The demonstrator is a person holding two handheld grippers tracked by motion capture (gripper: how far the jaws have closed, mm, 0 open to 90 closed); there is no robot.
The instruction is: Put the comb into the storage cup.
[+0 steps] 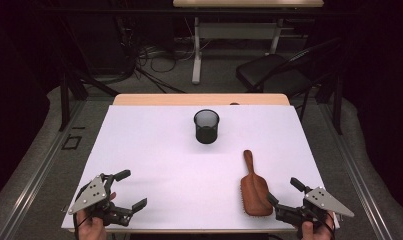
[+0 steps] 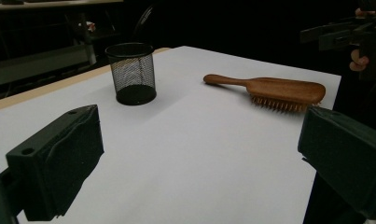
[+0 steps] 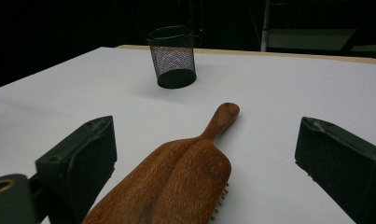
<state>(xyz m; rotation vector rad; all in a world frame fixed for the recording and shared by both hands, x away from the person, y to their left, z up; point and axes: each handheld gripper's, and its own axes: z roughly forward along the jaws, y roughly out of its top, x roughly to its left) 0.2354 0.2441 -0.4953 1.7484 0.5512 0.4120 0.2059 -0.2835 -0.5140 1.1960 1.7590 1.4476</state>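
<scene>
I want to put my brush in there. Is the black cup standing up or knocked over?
Standing up. The black mesh cup rests on its base on the white table, open rim facing up.

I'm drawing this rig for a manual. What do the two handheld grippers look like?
The left gripper and the right gripper look alike: a black body with two blocky black jaws and a grey three-cornered plate on top, dotted with small holes. In the gripper views the jaws are matt, box-like blocks with a small round hole on top. A bare hand grips each one; no sleeves or gloves show.
</scene>
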